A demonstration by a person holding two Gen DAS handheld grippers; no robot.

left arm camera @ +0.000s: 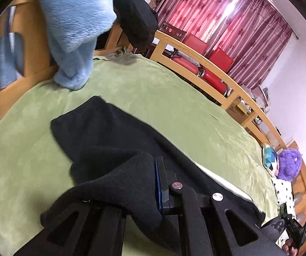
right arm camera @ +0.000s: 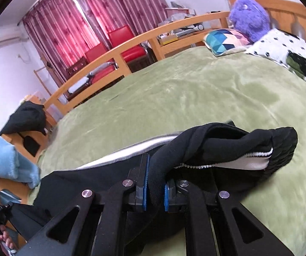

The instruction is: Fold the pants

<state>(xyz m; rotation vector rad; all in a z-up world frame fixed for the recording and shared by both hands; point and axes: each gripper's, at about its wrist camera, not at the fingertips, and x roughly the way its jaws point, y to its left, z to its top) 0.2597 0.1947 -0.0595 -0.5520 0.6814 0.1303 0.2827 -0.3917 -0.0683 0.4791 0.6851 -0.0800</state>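
Now both tools have hold of the black pants (right arm camera: 227,147), which stretch across the green blanket (right arm camera: 195,98) on the bed. In the right wrist view, the right hand-held gripper (right arm camera: 156,183) has its blue pads pressed from either side onto a bunched roll of the black fabric. The waistband end, with a white zigzag-edged lining showing, sticks out toward 2 o'clock from those pads, and the rest of the garment trails off toward 8 o'clock.

In the left wrist view, the left hand-held gripper (left arm camera: 156,183) has its jaws drawn together on a fold of the same pants (left arm camera: 101,134); the cloth drapes over the left finger and hides it, so only the right finger's blue pad edge shows. One pant leg lies flat on the blanket (left arm camera: 174,98), reaching toward 11 o'clock.

At 11 o'clock in that view a pale blue fleece garment (left arm camera: 74,21) hangs over the wooden bed frame (left arm camera: 227,76), with a dark garment (left arm camera: 138,21) just beside it. Red chairs (left arm camera: 208,61) stand beyond the rail, before red curtains (left arm camera: 238,32). A purple plush toy (right arm camera: 249,17) and a patterned cushion (right arm camera: 223,38) sit at the bed's head, at 1 o'clock in the right view.
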